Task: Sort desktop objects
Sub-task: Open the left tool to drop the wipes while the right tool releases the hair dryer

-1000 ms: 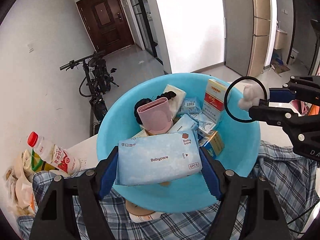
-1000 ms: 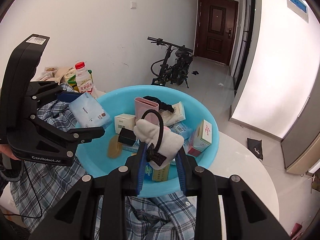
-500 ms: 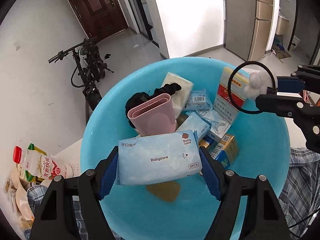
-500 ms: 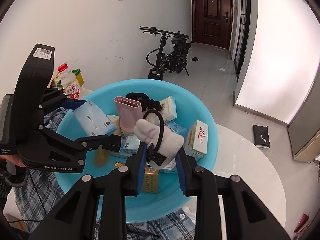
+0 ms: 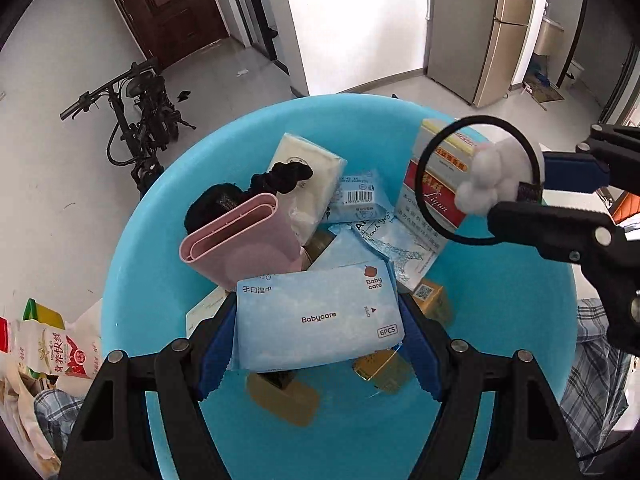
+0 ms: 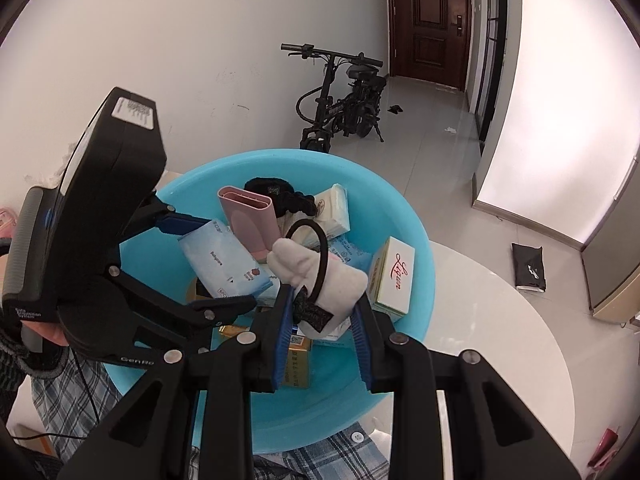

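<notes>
L gripper [image 5: 320, 322] pinching soft pale-blue wipes pack [image 5: 318, 318], crinkly plastic, over near side of round glossy blue basin [image 5: 132, 248]. R gripper [image 6: 322, 320] clamped on fluffy white plush hair tie [image 6: 320, 276] w/ thin black elastic loop, over basin's right part. In basin: rigid pink ribbed case [image 5: 240, 246], red/white carton [image 5: 436, 192], black scrunchie [image 5: 288, 176]. Plaid cloth [image 6: 320, 456] under near rim.

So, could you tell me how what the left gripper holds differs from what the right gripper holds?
The left gripper is shut on a flat, rectangular, light-blue wipes pack; the right gripper is shut on a fluffy white hair tie with a black elastic loop. The wipes pack fills wide-set jaws, while the hair tie is pinched between nearly closed ones. Both are held over the blue basin.
</notes>
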### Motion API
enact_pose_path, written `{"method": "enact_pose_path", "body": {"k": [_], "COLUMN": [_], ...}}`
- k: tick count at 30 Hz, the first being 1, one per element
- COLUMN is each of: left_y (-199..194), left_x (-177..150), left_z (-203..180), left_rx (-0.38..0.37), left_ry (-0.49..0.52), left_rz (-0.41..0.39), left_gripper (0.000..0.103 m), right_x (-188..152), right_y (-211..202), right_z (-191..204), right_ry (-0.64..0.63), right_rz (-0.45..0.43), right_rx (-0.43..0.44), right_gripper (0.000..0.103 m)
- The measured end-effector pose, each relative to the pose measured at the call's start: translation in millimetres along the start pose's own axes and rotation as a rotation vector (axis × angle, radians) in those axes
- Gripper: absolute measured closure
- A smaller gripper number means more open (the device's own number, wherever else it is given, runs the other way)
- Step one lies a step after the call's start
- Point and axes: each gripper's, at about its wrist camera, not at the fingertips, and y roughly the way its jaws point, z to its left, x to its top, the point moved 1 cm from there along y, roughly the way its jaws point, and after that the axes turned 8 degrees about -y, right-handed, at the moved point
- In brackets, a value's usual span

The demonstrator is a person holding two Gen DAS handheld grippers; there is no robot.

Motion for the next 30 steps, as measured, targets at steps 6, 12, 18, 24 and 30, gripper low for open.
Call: {"method": "enact_pose_path", "body": {"k": [6,12,18,24,30], "left_y": [13.9,17.5,8.4,4.8,1.3], "left_x": [4.0,2.3,-2.9,-8.6,-11.3], "left_z": [-5.0,-7.9,-6.2,-4.3,-1.1], "left_rx": [-0.041,-0.031,-0.004,0.012,0.022], "left_ry": [0.033,0.067,0.090,0.095,0.097], "left_rz": [0.048,0.054,0.025,0.031,0.027], "left_gripper": [0.024,0.016,0.016,0.016,0.016], "right_x": [-3.5,-3.7,-4.0,-5.5,-5.1], "right_y": [12.5,17.1,20.2,31.5,38.4], "right_z": [0.0,-1.9,1.2,7.0,9.9], "right_ry": [-0.012,-0.004,-0.007,-0.001,-0.003], "right_rz": [0.032,0.037,0.050,0.097,0.119], "right_rx": [0.011,0.014,0.016,0.062,0.042], "right_gripper": [0.076,0.076,0.076,0.076,0.076]}}
